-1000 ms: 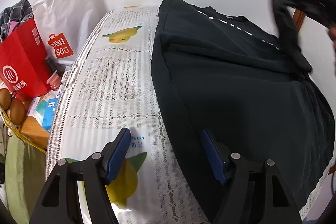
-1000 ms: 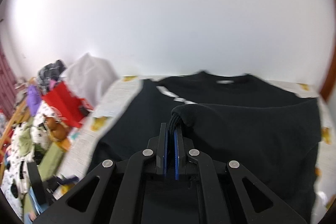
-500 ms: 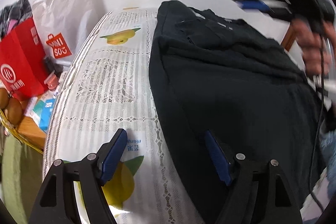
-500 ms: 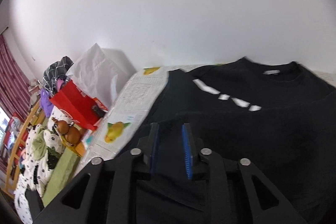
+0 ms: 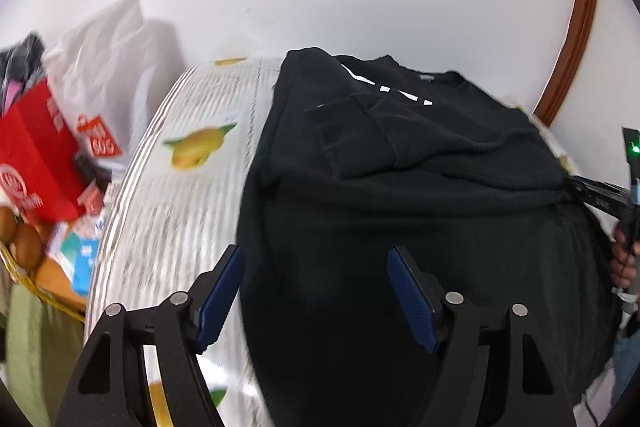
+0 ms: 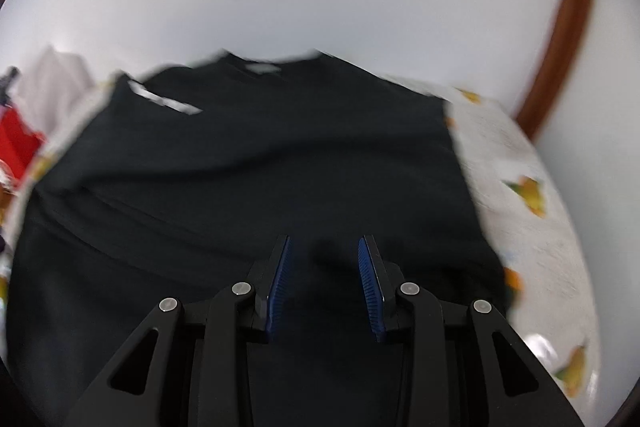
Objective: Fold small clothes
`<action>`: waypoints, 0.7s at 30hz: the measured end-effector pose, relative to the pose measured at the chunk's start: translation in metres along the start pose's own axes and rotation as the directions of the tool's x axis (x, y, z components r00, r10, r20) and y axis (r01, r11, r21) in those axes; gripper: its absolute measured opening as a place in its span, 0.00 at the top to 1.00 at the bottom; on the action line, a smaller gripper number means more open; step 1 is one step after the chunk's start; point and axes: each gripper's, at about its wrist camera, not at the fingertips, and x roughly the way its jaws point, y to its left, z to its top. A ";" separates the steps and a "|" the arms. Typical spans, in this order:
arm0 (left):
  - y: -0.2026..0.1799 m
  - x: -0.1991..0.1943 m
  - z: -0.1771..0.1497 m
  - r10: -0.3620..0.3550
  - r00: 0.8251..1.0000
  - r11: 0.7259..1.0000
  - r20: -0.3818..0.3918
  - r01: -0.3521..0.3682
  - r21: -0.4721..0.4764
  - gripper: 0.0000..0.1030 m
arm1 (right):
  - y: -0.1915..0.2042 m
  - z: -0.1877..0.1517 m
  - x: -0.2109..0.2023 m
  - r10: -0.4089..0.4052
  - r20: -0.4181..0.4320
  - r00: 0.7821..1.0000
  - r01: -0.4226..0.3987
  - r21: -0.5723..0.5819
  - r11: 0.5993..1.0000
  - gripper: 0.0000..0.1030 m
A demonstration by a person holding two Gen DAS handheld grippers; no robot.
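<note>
From the left wrist view, the black sweatshirt (image 5: 400, 195) lies flat on the table (image 5: 180, 211), which wears a white lace cloth printed with yellow fruit; its collar points to the far edge by the wall and its hem to the near edge, so the long axis runs near to far, and a sleeve is folded across the chest. The left gripper (image 5: 314, 291) hovers over the sweatshirt's left side near the near edge, jaws wide and closing, nothing pinched between them. Only this view shows the red bag (image 5: 36, 163) and white bag (image 5: 108, 83) beyond the table's left edge, and a hand (image 5: 624, 259) at the right. From the right wrist view, blurred, the right gripper (image 6: 324, 283) hangs over the sweatshirt's lower half, jaws partly apart and opening, gripping nothing; the bare cloth along the table's right edge shows only here
</note>
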 end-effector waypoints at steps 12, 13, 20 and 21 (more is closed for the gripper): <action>-0.053 0.058 0.045 0.124 0.992 0.977 -0.023 -0.118 0.175 0.44 | -0.061 -0.028 0.035 -0.004 -0.064 0.998 0.014 0.146 0.989 0.68; -0.056 0.064 0.047 0.142 0.990 0.973 -0.026 -0.134 0.188 0.50 | -0.062 -0.028 0.037 -0.001 -0.065 0.998 0.010 0.148 0.989 0.68; -0.066 0.090 0.053 0.232 0.972 0.950 -0.021 -0.222 0.222 0.87 | -0.065 -0.034 0.038 -0.022 -0.065 0.998 0.033 0.165 0.986 0.85; -0.064 0.087 0.054 0.234 0.972 0.950 -0.010 -0.226 0.214 0.91 | -0.066 -0.034 0.038 -0.019 -0.066 0.998 0.030 0.170 0.985 0.86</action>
